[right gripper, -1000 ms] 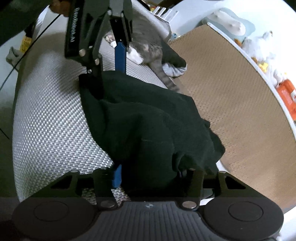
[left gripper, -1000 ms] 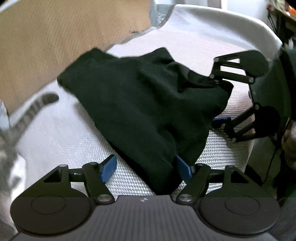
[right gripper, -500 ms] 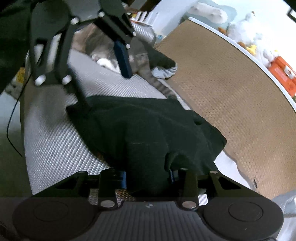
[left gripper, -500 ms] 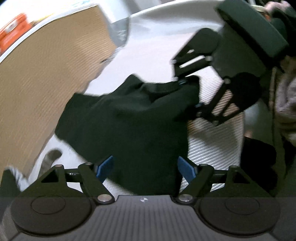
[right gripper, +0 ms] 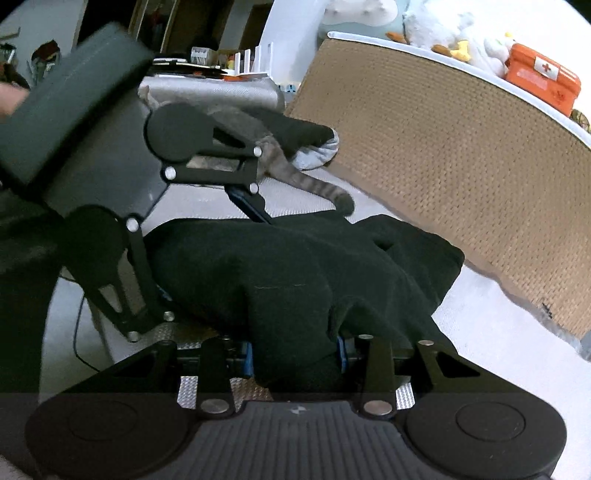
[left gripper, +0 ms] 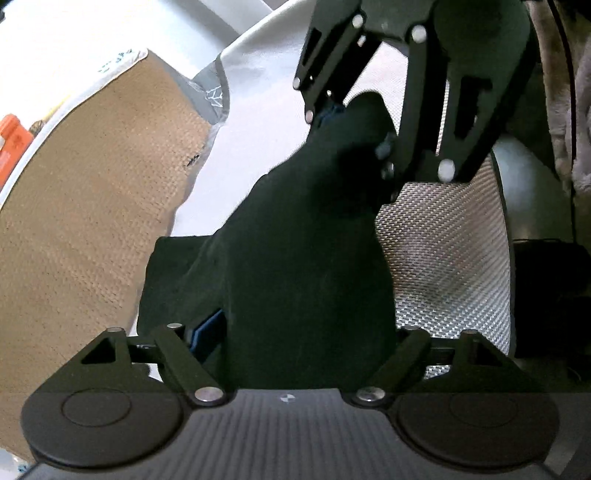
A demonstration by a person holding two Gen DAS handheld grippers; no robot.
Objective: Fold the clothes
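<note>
A black garment (left gripper: 295, 240) hangs bunched between my two grippers, above a white woven cushion (left gripper: 450, 251). My left gripper (left gripper: 303, 332) has its jaws well apart with the cloth draped between them, hiding one blue pad; whether it grips is unclear. In the right wrist view the garment (right gripper: 303, 266) fills the middle, and my right gripper (right gripper: 295, 356) is shut on its near edge. The left gripper (right gripper: 207, 258) appears there at the left, close by. The right gripper (left gripper: 354, 122) shows at the top of the left wrist view, holding cloth.
A tan woven mat (right gripper: 461, 158) lies on the far side. A grey striped cat (right gripper: 280, 162) lies behind the garment, its tail (right gripper: 325, 188) near the cloth. An orange first-aid box (right gripper: 539, 81) and plush toys (right gripper: 439, 26) sit beyond the mat.
Both grippers have come much closer together and lifted, and the black garment has bunched up between them. The cloth now covers more of the left gripper's jaws.
</note>
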